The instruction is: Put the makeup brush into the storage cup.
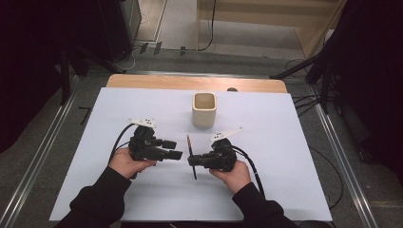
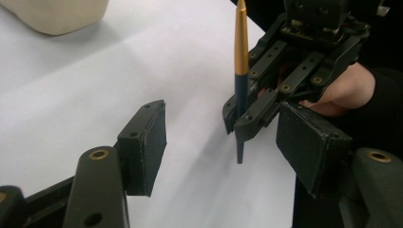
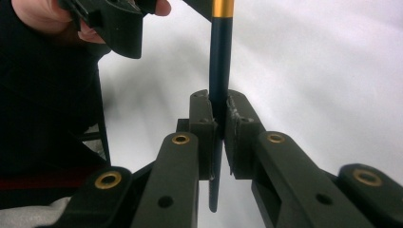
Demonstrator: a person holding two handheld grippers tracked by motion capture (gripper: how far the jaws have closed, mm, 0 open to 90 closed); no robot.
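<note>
White tabletop [image 1: 285,180] w/ a wood strip [image 1: 195,83] along the far edge. One cream, square-ish cup [image 1: 204,110] stands upright on it, far of centre, opening up. A small dark object [image 1: 232,89] sits at the far edge, too small to ID.

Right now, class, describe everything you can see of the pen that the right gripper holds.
The pen is slim, with a dark blue-black lower barrel, a metallic gold upper section and a tapered tip. The right gripper clamps it mid-barrel between its pads, so both ends stick out. It is held above the white table, near the open left gripper, which does not touch it.
</note>
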